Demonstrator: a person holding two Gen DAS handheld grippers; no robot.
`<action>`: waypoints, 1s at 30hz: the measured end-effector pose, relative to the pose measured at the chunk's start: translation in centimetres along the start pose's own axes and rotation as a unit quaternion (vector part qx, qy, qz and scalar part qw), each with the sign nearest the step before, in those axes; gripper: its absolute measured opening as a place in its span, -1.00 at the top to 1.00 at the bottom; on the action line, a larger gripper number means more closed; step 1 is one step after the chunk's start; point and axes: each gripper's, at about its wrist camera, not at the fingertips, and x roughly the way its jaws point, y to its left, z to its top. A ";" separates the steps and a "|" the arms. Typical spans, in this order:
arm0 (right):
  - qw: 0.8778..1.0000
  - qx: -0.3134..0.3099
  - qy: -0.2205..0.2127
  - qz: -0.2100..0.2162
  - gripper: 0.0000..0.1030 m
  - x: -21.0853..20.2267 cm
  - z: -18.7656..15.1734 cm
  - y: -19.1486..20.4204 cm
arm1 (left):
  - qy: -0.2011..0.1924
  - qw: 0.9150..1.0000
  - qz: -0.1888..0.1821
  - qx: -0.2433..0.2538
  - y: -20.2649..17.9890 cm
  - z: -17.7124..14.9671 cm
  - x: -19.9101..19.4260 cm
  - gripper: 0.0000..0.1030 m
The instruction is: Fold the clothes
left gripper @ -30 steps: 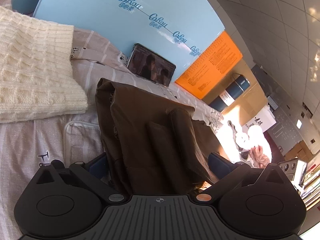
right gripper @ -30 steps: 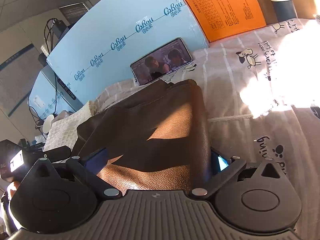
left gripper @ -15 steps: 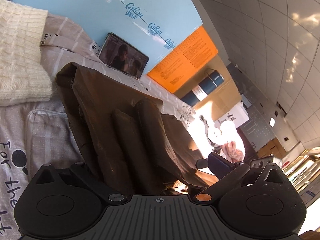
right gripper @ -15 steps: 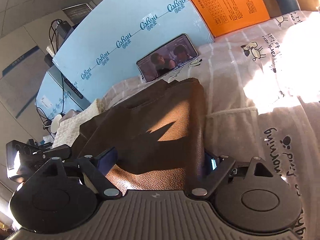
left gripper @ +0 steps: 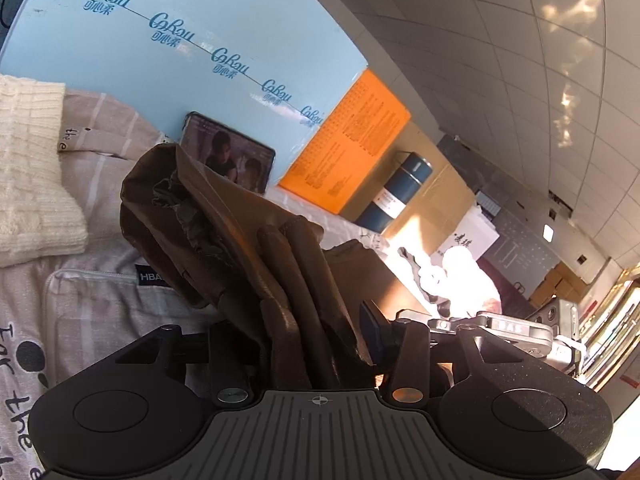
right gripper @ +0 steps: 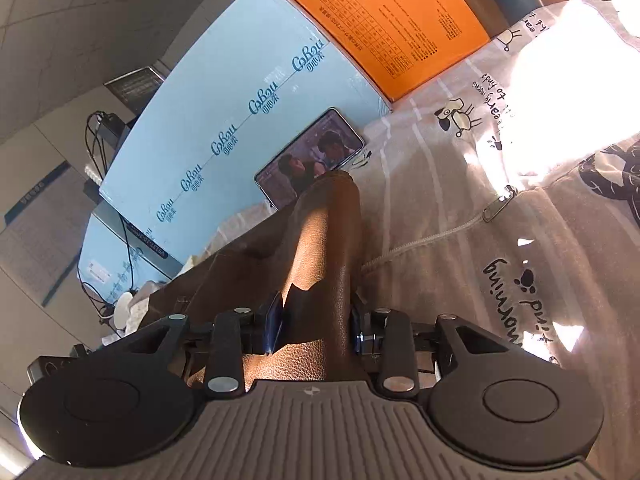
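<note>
While both grippers pinch the brown garment (left gripper: 256, 248) low in each frame, the left gripper (left gripper: 304, 340) on bunched folds and the right gripper (right gripper: 316, 320) on a sunlit edge, it lifts off a beige bedsheet (right gripper: 460, 208) printed with cartoon dogs and "morning". Behind, at upper left, a blue board (left gripper: 168, 64) repeats "CoRou" beside an orange chart (left gripper: 352, 140) (text too small to read), with a phone (left gripper: 228, 156) leaning against the board. A cream knit (left gripper: 28, 168) lies at far left, a blue bottle (left gripper: 396, 192) stands right of centre, and a ceiling of tiles (left gripper: 500, 40) fills the upper right.
</note>
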 end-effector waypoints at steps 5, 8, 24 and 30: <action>0.999 0.041 -0.016 0.008 0.56 -1.8 0.8 -0.7 | 0.008 0.999 -0.010 -0.036 -0.9 -0.8 0.7 0.44; 0.998 0.047 -0.036 0.014 0.58 -3.7 1.0 -1.0 | 0.017 0.995 -0.052 -0.078 -1.4 -1.3 1.4 0.44; 0.988 0.079 -0.134 -0.021 0.60 -15.0 2.8 -6.3 | 0.102 0.967 -0.185 -0.144 -8.9 -2.8 13.5 0.47; 0.981 0.063 -0.183 -0.021 0.60 -18.2 4.5 -6.8 | 0.112 0.944 -0.244 -0.192 -10.4 -2.7 17.9 0.47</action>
